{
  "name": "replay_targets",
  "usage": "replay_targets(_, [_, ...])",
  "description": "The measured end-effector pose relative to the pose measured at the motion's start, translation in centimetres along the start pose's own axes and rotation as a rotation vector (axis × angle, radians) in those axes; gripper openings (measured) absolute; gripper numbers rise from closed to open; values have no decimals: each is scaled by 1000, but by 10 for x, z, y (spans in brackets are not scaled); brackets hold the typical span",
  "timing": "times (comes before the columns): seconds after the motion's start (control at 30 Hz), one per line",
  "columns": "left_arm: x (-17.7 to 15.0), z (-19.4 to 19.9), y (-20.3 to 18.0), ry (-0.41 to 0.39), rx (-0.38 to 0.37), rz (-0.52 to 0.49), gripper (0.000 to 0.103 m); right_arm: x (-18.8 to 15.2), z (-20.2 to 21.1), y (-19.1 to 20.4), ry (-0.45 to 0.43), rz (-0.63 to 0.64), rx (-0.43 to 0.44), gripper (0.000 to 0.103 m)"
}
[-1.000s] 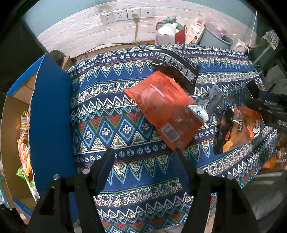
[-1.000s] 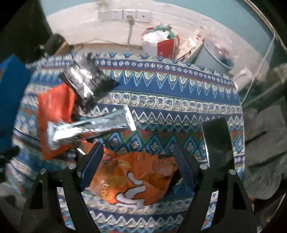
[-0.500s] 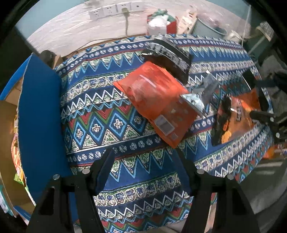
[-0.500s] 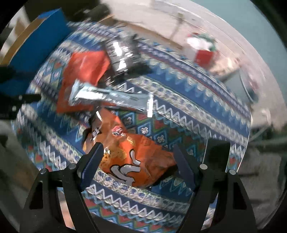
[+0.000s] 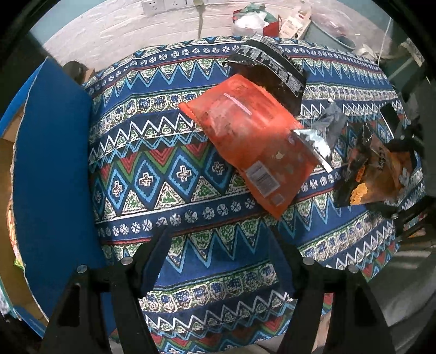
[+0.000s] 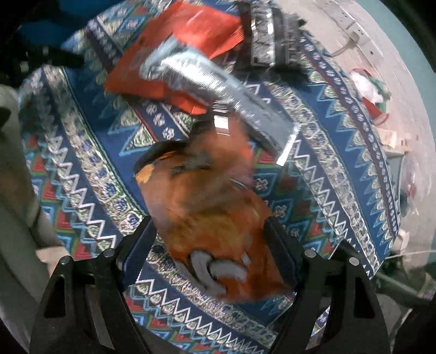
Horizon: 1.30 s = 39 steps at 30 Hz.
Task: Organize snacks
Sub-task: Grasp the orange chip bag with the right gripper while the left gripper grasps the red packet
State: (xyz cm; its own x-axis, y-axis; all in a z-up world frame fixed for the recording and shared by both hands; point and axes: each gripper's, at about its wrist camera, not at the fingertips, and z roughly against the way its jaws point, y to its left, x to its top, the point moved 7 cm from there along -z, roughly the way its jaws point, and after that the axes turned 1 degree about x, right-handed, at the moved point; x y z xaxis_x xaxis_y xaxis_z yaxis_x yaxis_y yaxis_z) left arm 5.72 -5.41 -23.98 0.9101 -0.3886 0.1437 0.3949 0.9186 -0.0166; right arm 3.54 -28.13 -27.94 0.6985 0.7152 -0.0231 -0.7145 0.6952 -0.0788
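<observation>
Lower and rolled since a second ago, the right gripper [image 6: 209, 245] straddles the orange chip bag [image 6: 215, 217] on the patterned surface [image 5: 163, 174], jaws apart. Left gripper [image 5: 218, 261] hovers open over bare cloth, with the red bag [image 5: 250, 147] beyond.

Place: a lived-in room of a home.
Table: covered by a bright zigzag-patterned cloth [image 5: 169, 174] strewn with snack bags [image 5: 253, 147].
Wall: whitewashed brick with a row of power sockets [image 5: 169, 4].
Clutter: a stuffed red bag [image 5: 256, 21] and a cardboard box [image 5: 51, 168] alongside.
</observation>
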Motion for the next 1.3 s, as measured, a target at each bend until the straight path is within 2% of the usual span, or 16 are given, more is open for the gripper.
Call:
replay_targets(0.07, [2,-1,0,0,-1,9,72,2,-9,0,10,0,-38,79])
replay_targets(0.17, [5,-3,0,2,-4,22,72,2,-15,-6,1,-62,-40,79])
replay_targets(0.23, [7,-4,0,5,-13,36,72,0,-14,-12,-22,-124,-33,68])
replay_targets(0.3, [13,-5,2,6,-24,61,72,-1,-11,-17,-53,-188,1,52])
replay_targets(0.37, [18,-5,6,3,-40,102,72,-3,-8,-21,-79,-248,36,41])
replay_targets(0.4, [21,-5,8,1,-47,120,72,-5,-6,-24,-92,-269,43,39])
replay_targets(0.53, [38,-3,15,-28,-84,203,78,-8,10,-33,-149,-329,45,38])
replay_targets(0.8, [68,-1,12,-81,-123,359,81,-4,35,-65,-267,-478,72,38])
replay_targets(1.03, [85,-18,4,-73,-150,467,81,4,49,-89,-354,-591,75,38])
replay_targets(1.17, [95,-26,-8,-59,-153,491,81,5,50,-91,-372,-627,87,38])
replay_targets(1.3, [102,-32,-19,-50,-118,474,83,11,55,-95,-402,-639,109,38])
